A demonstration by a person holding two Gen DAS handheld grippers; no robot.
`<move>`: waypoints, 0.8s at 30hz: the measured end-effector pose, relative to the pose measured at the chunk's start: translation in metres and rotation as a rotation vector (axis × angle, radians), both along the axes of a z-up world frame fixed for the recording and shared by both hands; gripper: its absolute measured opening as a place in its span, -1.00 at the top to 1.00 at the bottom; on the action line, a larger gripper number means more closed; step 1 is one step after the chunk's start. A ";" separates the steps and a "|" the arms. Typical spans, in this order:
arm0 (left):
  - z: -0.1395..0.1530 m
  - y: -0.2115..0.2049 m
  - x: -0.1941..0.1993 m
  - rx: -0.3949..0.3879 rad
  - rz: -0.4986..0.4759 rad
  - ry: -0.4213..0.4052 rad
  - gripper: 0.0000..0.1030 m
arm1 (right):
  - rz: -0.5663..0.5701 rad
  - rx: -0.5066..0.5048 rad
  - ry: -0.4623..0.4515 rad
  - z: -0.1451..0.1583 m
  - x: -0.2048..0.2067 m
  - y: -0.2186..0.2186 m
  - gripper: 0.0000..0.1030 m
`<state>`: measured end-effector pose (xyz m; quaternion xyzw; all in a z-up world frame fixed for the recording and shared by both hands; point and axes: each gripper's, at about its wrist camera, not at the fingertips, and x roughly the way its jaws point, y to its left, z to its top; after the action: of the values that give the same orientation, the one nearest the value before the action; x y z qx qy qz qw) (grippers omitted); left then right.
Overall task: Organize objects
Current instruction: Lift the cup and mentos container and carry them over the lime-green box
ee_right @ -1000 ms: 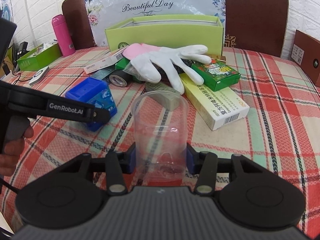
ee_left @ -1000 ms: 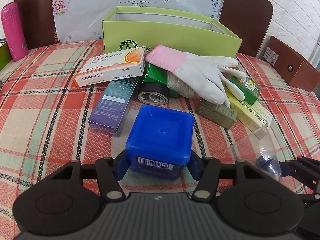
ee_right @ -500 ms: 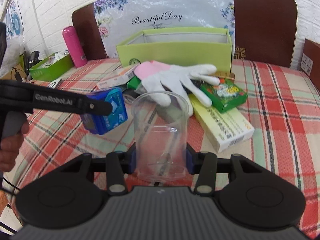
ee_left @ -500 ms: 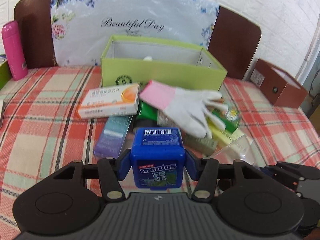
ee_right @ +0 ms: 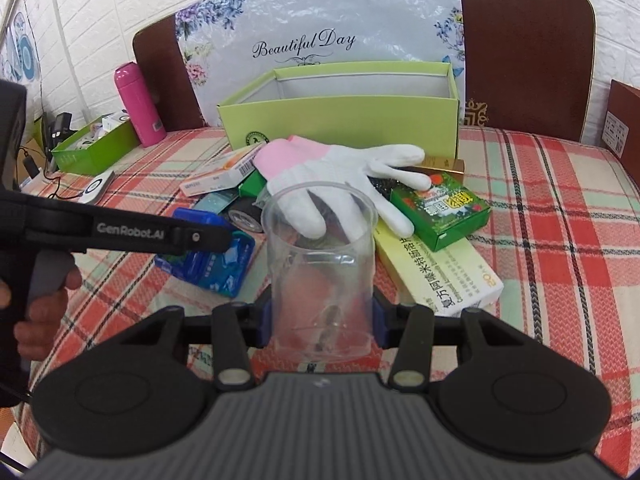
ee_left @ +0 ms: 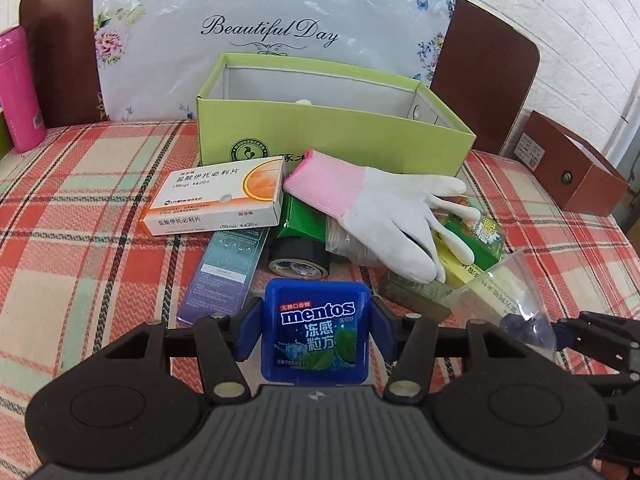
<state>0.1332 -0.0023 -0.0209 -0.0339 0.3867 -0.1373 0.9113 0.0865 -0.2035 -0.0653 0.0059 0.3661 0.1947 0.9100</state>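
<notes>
Since a second earlier you had lifted both loads off the cloth [ee_left: 80, 216]; your left gripper [ee_left: 314, 330] clamped the mint tin [ee_left: 314, 330], your right gripper [ee_right: 320, 322] the cup [ee_right: 320, 272]; the box [ee_left: 332, 140] at twelve o'clock looked nearly empty; the glove [ee_left: 384, 216] and cartons remained outside.

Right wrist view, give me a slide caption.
Right gripper holds a clear plastic cup above the cluttered plaid tablecloth.

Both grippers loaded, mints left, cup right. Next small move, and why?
Probably carry the mints forward over the glove to the green box. The left gripper is shut on them, the box is open on top, and the right gripper with the cup sits clear to one side.
</notes>
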 end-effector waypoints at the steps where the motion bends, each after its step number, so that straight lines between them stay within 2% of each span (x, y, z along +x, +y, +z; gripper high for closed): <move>1: 0.001 -0.001 0.000 0.005 -0.012 -0.003 -0.13 | -0.001 0.000 -0.006 0.001 0.000 -0.001 0.12; 6: 0.023 0.005 -0.007 -0.009 -0.029 -0.055 -0.12 | -0.001 0.024 -0.052 0.019 0.003 -0.005 0.12; 12: 0.080 0.006 0.007 -0.023 -0.032 -0.222 -0.13 | 0.003 0.021 -0.182 0.058 0.027 -0.005 0.12; 18: 0.121 -0.004 0.056 -0.024 0.012 -0.343 -0.13 | -0.038 -0.011 -0.296 0.090 0.077 -0.001 0.12; 21: 0.125 -0.008 0.089 -0.030 0.028 -0.344 -0.13 | -0.073 -0.022 -0.302 0.094 0.110 -0.002 0.12; 24: 0.118 -0.010 0.121 -0.045 0.033 -0.320 -0.13 | -0.096 -0.033 -0.294 0.088 0.142 -0.001 0.12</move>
<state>0.2540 -0.0125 0.0967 -0.0384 0.2327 -0.1347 0.9624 0.2286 -0.2045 0.0224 -0.0203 0.2317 0.1438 0.9619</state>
